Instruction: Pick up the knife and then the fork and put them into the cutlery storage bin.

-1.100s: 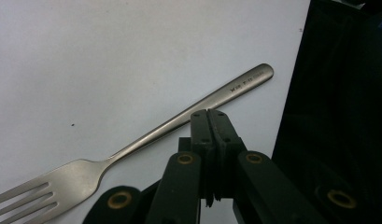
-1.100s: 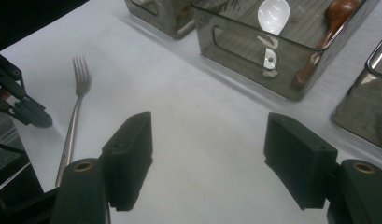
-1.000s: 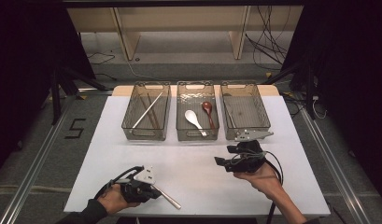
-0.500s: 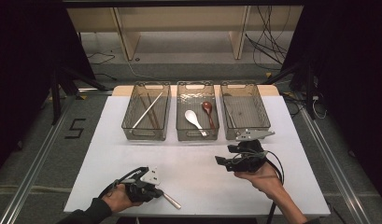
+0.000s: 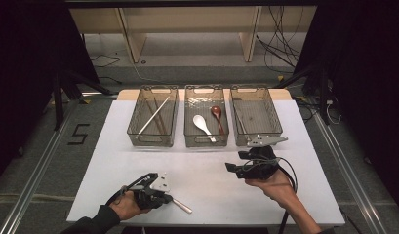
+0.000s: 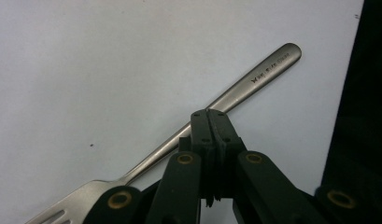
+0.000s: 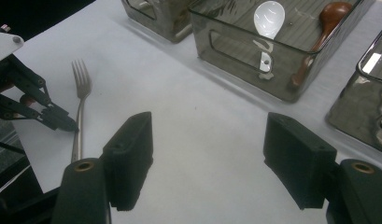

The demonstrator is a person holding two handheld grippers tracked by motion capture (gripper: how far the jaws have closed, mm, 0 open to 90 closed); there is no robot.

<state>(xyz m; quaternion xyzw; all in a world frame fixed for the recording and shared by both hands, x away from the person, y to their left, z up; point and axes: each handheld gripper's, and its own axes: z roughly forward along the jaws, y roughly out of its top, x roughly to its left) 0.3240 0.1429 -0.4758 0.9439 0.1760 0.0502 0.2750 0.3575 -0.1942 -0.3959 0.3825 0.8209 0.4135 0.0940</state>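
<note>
white table (image 5: 207, 168) is seen carrying three clear bins (spoons lie in the middle one). right gripper (image 7: 207, 154) is held over bare tabletop, jaws spread wide. left gripper (image 6: 211, 116) is clamped on the fork (image 6: 254, 81) handle, near the front edge.

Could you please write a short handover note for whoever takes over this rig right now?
Left gripper: jaws shut at the fork's handle; whether they pinch it I cannot tell. The fork lies near the table's front edge.
Right gripper: open, empty, above the table.
Done: chopsticks in the left bin; white spoon and brown spoon in the middle bin.
Left: probably move the fork into the right bin.
</note>
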